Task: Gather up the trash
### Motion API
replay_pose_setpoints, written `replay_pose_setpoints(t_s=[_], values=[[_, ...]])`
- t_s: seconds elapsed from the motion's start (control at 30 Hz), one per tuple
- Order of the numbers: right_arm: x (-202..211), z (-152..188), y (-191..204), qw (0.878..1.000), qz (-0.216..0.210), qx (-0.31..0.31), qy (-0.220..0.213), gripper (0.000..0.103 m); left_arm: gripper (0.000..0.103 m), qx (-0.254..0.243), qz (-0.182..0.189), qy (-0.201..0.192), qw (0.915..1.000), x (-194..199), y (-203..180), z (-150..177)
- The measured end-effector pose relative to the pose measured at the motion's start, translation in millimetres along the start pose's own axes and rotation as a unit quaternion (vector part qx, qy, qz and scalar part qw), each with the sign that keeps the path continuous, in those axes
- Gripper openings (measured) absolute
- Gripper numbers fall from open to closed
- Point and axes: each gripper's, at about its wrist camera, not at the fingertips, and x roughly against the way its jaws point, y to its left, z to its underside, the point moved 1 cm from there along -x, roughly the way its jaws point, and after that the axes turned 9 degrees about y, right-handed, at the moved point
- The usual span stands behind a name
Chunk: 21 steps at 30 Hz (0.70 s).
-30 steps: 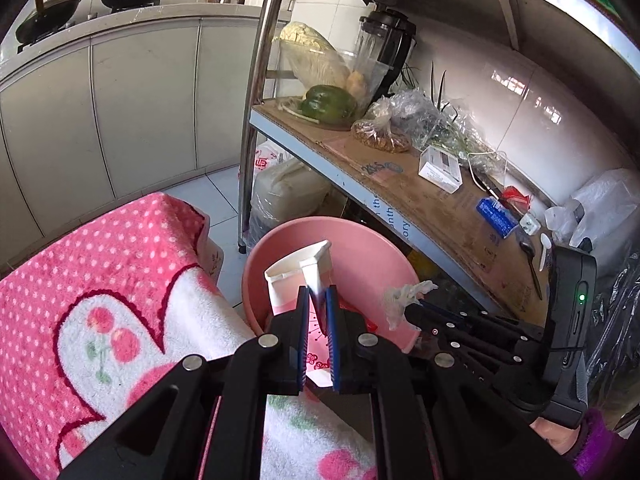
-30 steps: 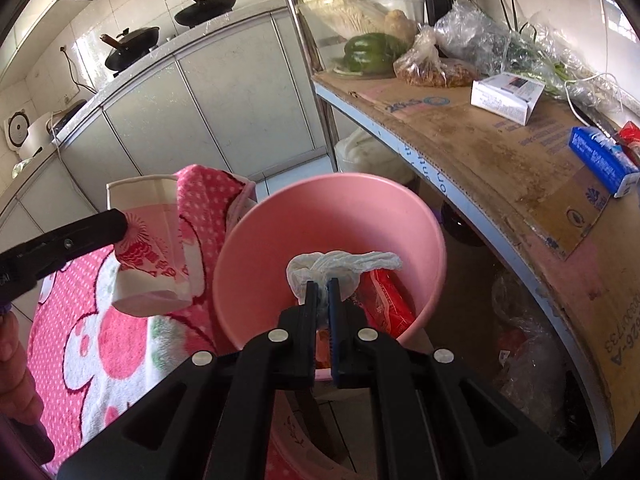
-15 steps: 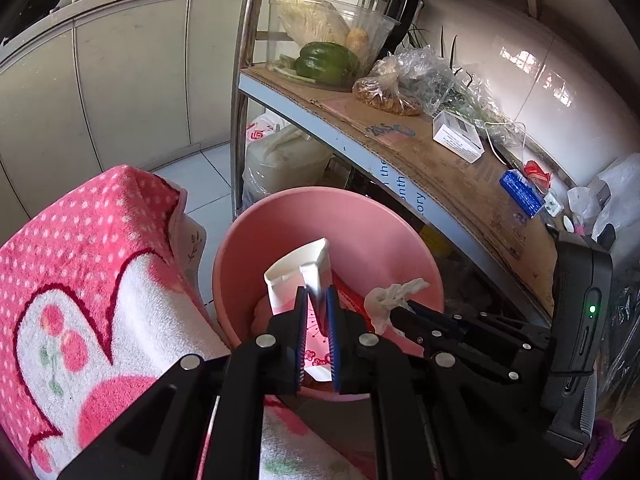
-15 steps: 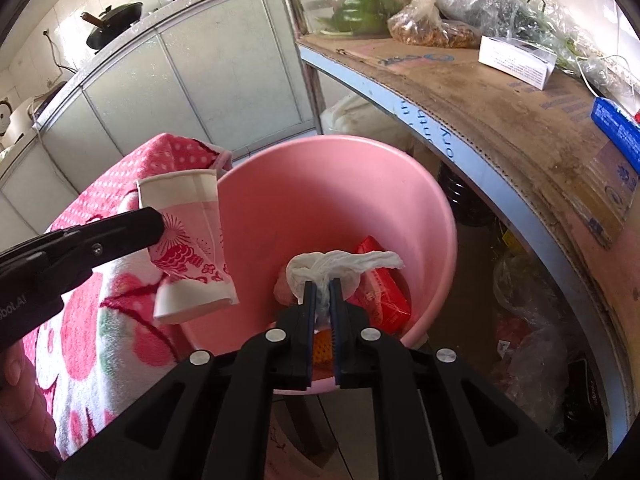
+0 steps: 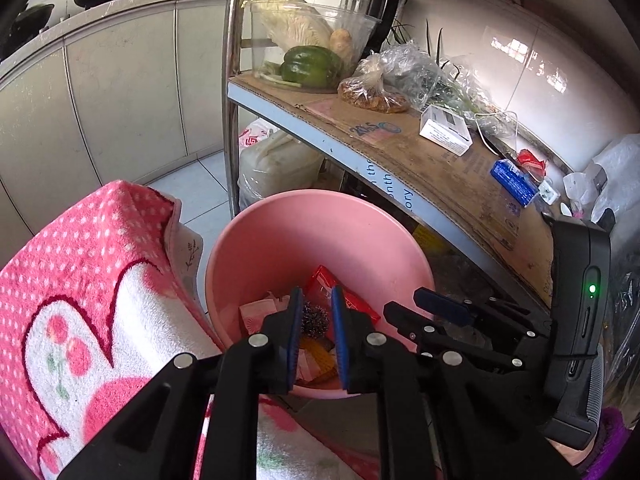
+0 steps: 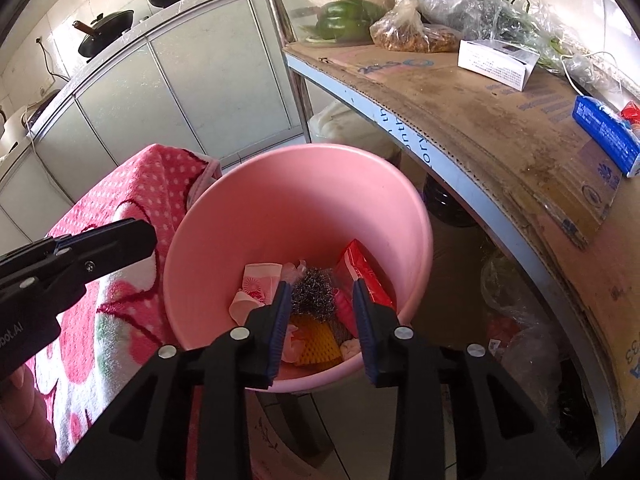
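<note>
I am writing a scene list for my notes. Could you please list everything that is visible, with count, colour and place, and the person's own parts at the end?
bucket: 1, pink, between towel and shelf
paper cup: 1, pink-white, crushed, in the bucket
steel scourer: 1, silver, in the bucket
red packet: 1, red, in the bucket
yellow mesh: 1, yellow, bucket bottom
towel: 1, pink-white, left of the bucket
shelf: 1, cardboard-lined, right of the bucket
green pepper: 1, green, on the shelf
white box: 1, white, on the shelf
blue pack: 1, blue, on the shelf
woks: 2, black, on the far counter
left gripper: black, blue pads, just opened, empty, above the bucket
right gripper: black, blue pads, just opened, empty, above the bucket
</note>
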Motion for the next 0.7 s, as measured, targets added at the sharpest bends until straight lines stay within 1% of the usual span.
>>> replay_pose_setpoints(t_s=[0.27,0.4,0.6,0.63,0.67,0.7], values=[[13.6,4.0,7.8,1.000,0.003,0.012,-0.007,0.033,0.014,0.004,-0.005,-0.016,0.9999,16.1,-1.5,3.9],[21.5,6.8,13.3,1.000,0.003,0.019,-0.011,0.033,0.014,0.015,0.000,-0.021,0.9997,25.3,1.7,6.6],[37.5,14.5,25.8,0.999,-0.001,0.035,-0.020,0.034,0.014,0.023,-0.002,-0.040,0.9989,43.9,3.7,12.2],[40.0,16.2,27.9,0.999,0.000,0.038,-0.022,0.036,0.014,0.023,-0.002,-0.043,0.9988,47.2,3.2,13.7],[43.3,17.9,30.7,0.999,0.000,0.043,-0.024,0.042,0.014,0.023,-0.001,-0.045,0.9987,50.5,2.6,15.3],[46.3,19.2,33.0,0.999,0.001,0.046,-0.027,0.044,0.014,0.022,-0.001,-0.047,0.9986,53.1,1.6,16.7]])
